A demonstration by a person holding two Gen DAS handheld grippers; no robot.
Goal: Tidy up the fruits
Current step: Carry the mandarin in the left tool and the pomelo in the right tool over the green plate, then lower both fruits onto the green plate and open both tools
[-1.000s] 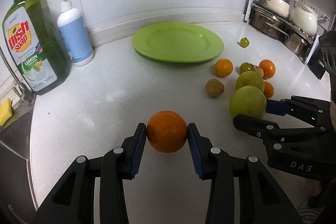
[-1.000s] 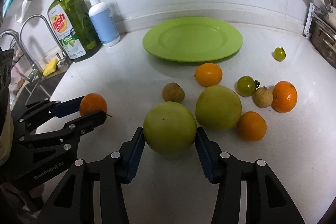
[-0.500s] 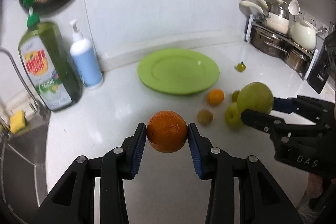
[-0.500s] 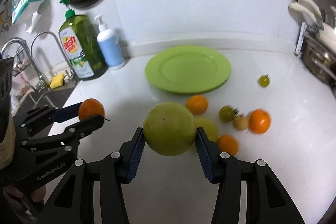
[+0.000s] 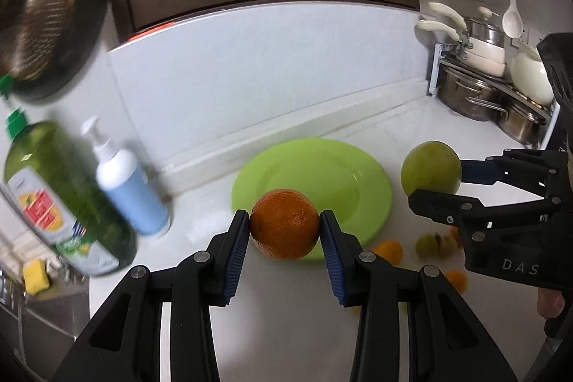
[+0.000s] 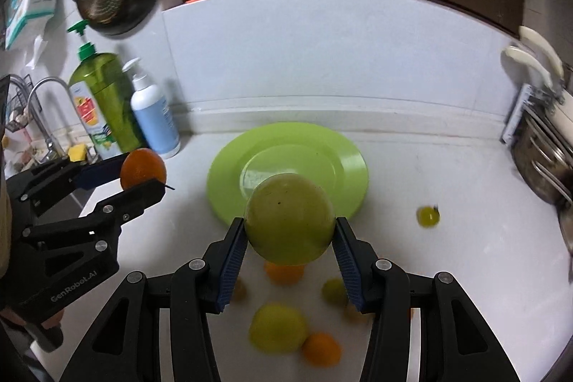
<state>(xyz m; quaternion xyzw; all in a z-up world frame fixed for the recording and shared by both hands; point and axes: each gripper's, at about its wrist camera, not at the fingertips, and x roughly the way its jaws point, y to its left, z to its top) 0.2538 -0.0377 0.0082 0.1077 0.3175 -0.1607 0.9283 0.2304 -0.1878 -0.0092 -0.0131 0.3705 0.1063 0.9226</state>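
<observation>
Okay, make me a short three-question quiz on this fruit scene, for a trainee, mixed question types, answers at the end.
1. True or false: the left tool grips an orange.
2. What does the right tool hold? A) a tomato B) a big green fruit C) a bottle
3. Fill in: the plate holds ___ fruit.

Key: 1 true; 2 B; 3 no.

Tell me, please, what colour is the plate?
Lime green; the plate shows best in the right wrist view.
</observation>
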